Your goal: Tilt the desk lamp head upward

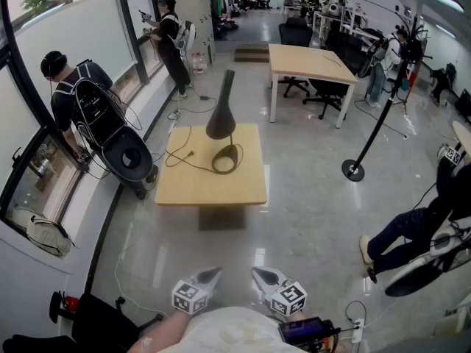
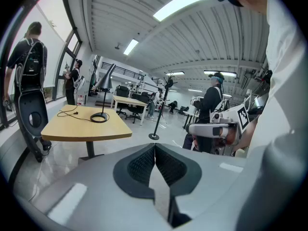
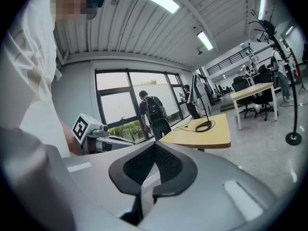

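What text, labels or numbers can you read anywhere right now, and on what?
No readable text anywhere.
Cube on the left tongs: square patterns only, no letters.
Cube on the right tongs: the same.
Desk lamp and table: no print visible.

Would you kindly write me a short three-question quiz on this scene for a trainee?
1. True or false: the desk lamp stands on the wooden table.
2. The left claw and right claw are: A) both open, B) both shut and empty, C) shut on the lamp.
3. Fill in: the lamp's base is shaped like a ___.
Key: 1 true; 2 B; 3 ring.
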Motion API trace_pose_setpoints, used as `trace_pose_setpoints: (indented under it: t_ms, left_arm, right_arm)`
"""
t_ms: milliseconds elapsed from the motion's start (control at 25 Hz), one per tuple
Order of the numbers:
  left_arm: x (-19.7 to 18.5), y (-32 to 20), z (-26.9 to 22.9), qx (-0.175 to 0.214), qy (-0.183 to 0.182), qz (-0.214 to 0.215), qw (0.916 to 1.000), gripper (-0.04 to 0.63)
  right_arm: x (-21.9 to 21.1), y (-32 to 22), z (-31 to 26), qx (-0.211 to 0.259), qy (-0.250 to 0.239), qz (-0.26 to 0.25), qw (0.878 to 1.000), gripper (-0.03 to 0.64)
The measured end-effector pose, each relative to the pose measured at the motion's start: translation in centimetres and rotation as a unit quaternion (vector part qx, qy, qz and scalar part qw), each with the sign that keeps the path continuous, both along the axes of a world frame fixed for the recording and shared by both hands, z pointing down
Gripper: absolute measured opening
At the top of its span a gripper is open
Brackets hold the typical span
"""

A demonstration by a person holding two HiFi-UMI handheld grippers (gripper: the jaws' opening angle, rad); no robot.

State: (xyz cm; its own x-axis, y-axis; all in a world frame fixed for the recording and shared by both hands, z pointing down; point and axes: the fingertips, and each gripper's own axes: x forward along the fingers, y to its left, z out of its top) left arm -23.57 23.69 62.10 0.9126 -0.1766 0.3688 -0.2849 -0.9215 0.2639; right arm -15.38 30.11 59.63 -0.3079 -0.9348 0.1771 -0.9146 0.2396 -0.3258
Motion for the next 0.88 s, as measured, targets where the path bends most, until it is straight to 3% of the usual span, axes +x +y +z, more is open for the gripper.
trace_pose_setpoints:
  t_ms: [880]
  left_arm:
    - [-1.3, -1.8, -1.0, 0.016, 0.006, -0.01, 0.9998, 0.003]
  right_arm:
    - [0.0, -1.9, 0.3, -0.014, 0.019, 0.016, 1.0, 0.014]
